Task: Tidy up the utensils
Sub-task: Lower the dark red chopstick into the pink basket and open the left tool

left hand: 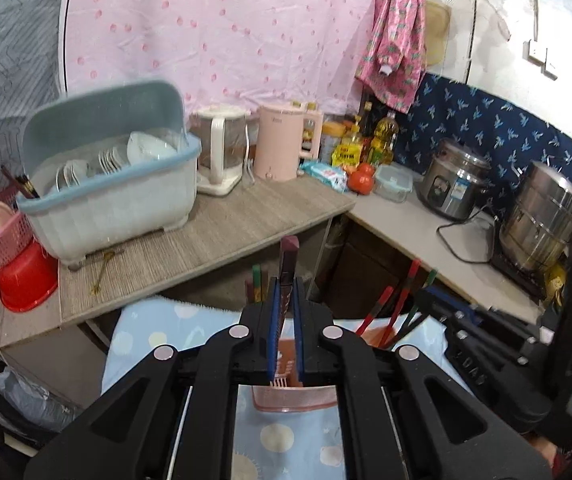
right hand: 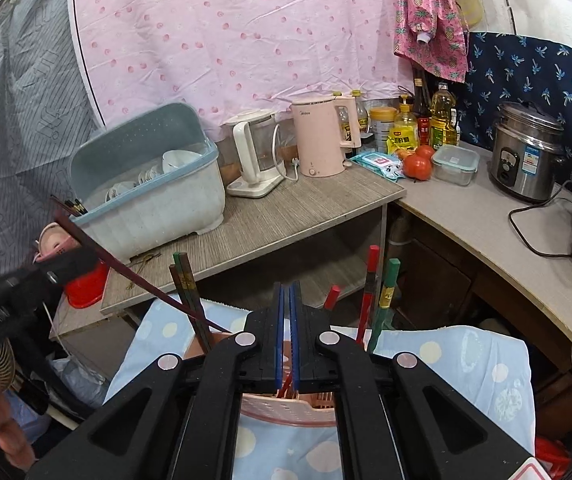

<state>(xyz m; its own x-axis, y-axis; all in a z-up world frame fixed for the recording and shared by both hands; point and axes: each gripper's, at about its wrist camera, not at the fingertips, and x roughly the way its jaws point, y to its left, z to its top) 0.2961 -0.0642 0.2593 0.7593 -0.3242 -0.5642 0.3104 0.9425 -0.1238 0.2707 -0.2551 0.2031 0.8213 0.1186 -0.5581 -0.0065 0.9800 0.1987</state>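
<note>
The left tool (left hand: 286, 312) is pinching a dark maroon chopstick (left hand: 287, 276) above the pink slotted plastic utensil holder (right hand: 286, 410), which is already holding several red and green chopsticks (right hand: 372, 300) (others may remain); the right tool (right hand: 286, 320) is hovering nearly pressed together, empty.

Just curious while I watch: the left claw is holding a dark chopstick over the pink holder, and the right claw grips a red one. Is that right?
Not quite. The right claw is shut on nothing, as the right wrist view shows. The left claw does hold a dark chopstick over the pink holder.
</note>
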